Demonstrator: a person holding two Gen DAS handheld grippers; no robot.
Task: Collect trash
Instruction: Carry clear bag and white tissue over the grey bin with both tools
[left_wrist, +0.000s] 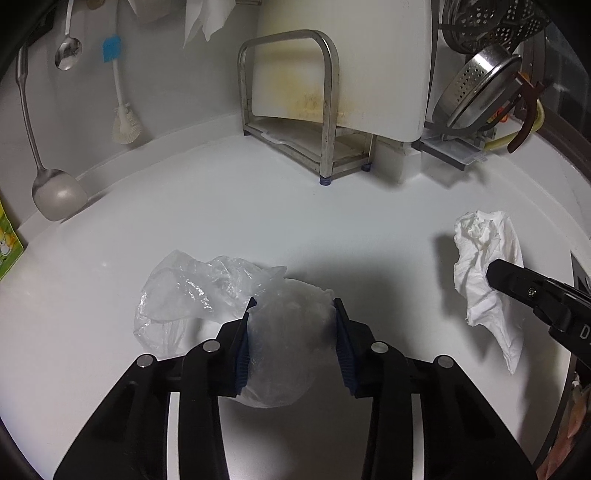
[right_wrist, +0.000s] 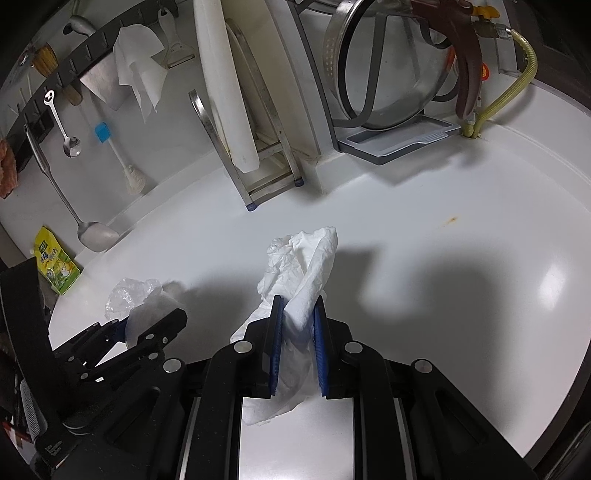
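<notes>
The glossy white counter (left_wrist: 295, 229) fills the middle of both views, bare enough that the two bits of litter lie free for pinching. Lower centre of the left wrist view, the crumpled clear plastic bag (left_wrist: 207, 291) spreads up and to the left, its long axis running from there down into the left tongs (left_wrist: 293, 306), whose blue pads press its bunched end, probably to lift it in one piece. In the right wrist view the crumpled white paper towel (right_wrist: 306, 273) stands at centre, pointing up the frame, its lower part clamped between the closed right tongs (right_wrist: 298, 306), its tail drooping below.
</notes>
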